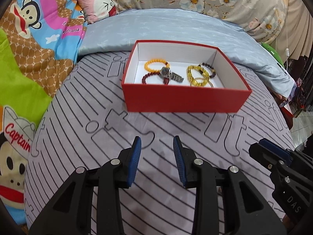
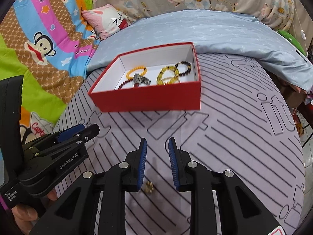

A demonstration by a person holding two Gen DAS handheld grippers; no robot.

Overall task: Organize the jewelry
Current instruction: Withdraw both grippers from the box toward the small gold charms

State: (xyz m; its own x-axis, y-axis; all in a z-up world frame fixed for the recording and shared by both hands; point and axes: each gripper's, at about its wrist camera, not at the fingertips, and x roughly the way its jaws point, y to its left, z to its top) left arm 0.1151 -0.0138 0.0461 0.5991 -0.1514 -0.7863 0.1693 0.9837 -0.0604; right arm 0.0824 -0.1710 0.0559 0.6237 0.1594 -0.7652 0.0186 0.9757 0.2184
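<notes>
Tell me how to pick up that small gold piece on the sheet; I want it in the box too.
Grip the gold piece across its narrow sides, coming straight down. It is tiny and lies flat on the sheet, between the open right gripper fingers, so only a pinch from above fits. Its exact shape is blurred.

Bright, even indoor light, soft shadows, slight motion blur, strong fisheye bending with dark corners.
</notes>
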